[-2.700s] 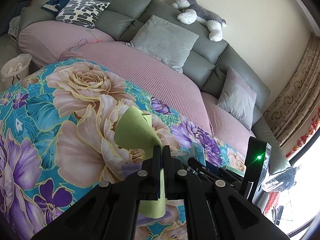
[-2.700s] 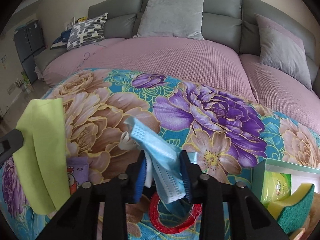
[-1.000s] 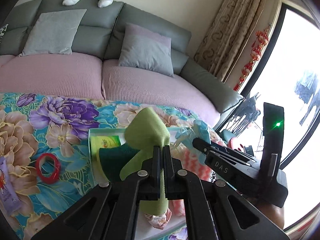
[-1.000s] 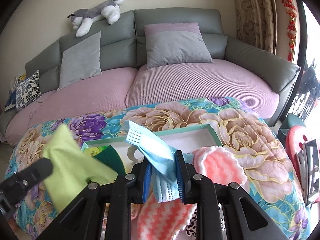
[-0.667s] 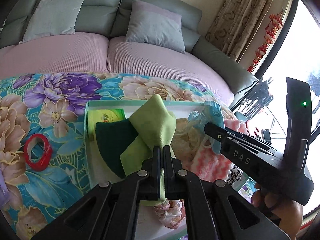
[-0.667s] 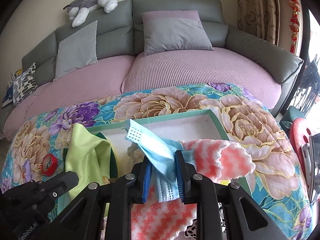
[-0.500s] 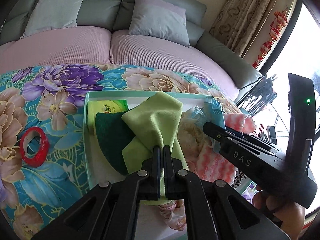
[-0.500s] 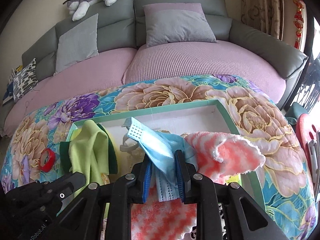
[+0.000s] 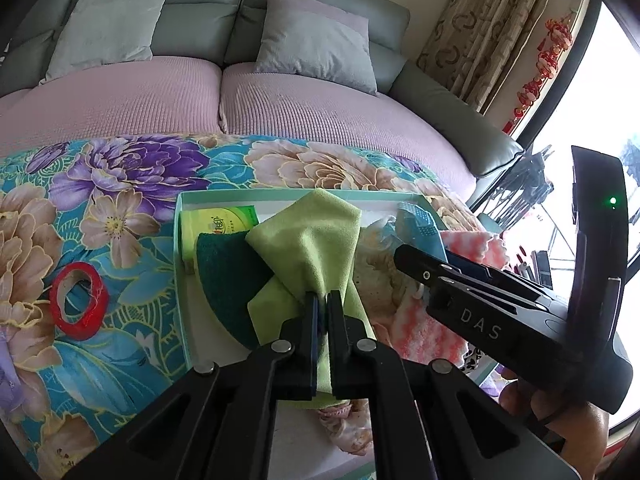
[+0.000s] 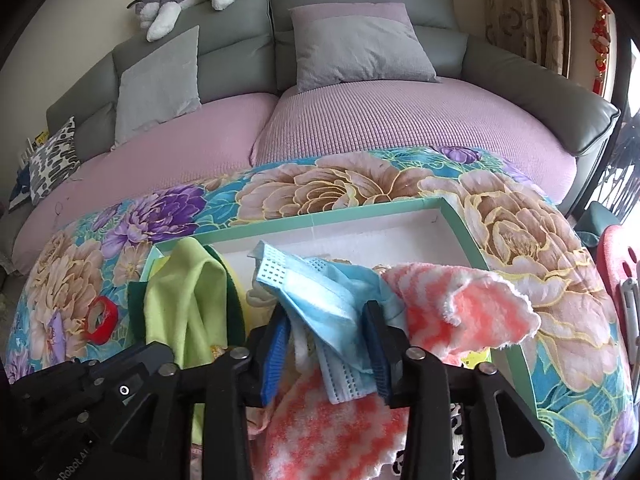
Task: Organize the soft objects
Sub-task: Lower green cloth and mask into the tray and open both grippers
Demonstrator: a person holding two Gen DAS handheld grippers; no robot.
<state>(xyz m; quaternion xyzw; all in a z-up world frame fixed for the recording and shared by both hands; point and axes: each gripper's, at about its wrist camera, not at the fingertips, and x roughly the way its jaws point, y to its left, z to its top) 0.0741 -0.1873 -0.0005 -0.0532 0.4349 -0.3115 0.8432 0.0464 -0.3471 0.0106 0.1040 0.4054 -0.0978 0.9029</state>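
left gripper (image 9: pixel 323 300) pinches the green cloth (image 9: pixel 316 236) over the box (image 10: pixel 464 228); right gripper (image 10: pixel 328 338) is opening, blue mask (image 10: pixel 320 300) loose between its jaws.

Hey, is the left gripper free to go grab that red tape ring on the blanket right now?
Probably not yet. The left gripper is shut on the green cloth over the box, so it must let go first. The red tape ring lies uncovered on the blanket beside the box.

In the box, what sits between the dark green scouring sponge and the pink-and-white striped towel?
The lime-green microfibre cloth and the light-blue face mask lie between sponge and towel, seen in the right wrist view.
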